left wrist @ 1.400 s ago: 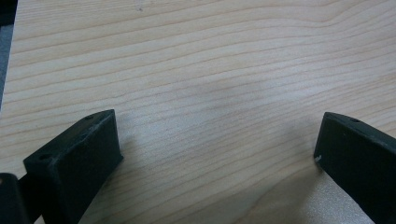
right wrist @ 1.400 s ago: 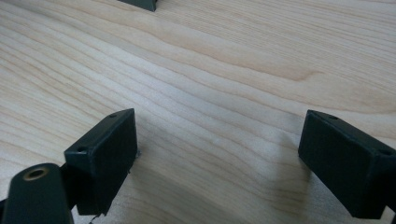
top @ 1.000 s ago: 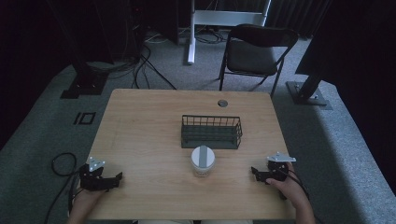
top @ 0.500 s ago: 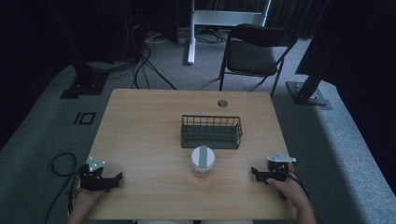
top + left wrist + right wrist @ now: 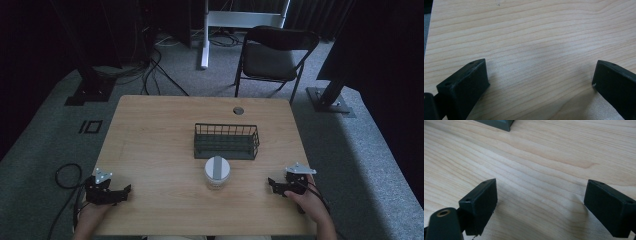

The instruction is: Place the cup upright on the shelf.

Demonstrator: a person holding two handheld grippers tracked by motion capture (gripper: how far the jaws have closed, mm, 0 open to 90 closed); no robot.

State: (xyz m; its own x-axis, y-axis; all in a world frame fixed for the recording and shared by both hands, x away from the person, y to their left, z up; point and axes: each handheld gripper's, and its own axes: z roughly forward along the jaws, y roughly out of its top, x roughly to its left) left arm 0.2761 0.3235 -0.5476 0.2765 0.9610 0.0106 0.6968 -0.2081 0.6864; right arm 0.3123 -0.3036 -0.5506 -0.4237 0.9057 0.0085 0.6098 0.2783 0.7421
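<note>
A: High view first. Jar (image 5: 217,172) w/ white lid stands upright mid-surface, just in front of the wire basket (image 5: 226,141), well apart from both grippers. Left gripper (image 5: 125,189) sits near the front-left corner, right gripper (image 5: 271,182) near the front-right edge, both low over the surface (image 5: 150,135).

B: Fingers?

A: Spread on both, nothing between them. Risk imo: jar is close to the basket wall, so a fast reach from either side could shove it into the wire or tip it. Lid looks smooth and rounded, so a grab high up may slip.

B: Hard to see in that view?

A: Jar contents, can't tell, too small. Room beyond is dark. Forearms are cut off at the bottom edge.

B: Left gripper view?

A: Two black fingers (image 5: 464,85) wide apart over bare wood grain, holding nothing. Surface edge at far left, so this gripper is near the drop-off; a cable snag or a slide that way could take it off the edge. Right-hand finger is cut by the frame.

B: Right gripper view?

A: Same deal: fingers (image 5: 480,202) spread, bare wood between. Dark corner at top (image 5: 499,123) is prob the basket base, cropped. A straight push forward would hit that basket, I'd guess.
</note>
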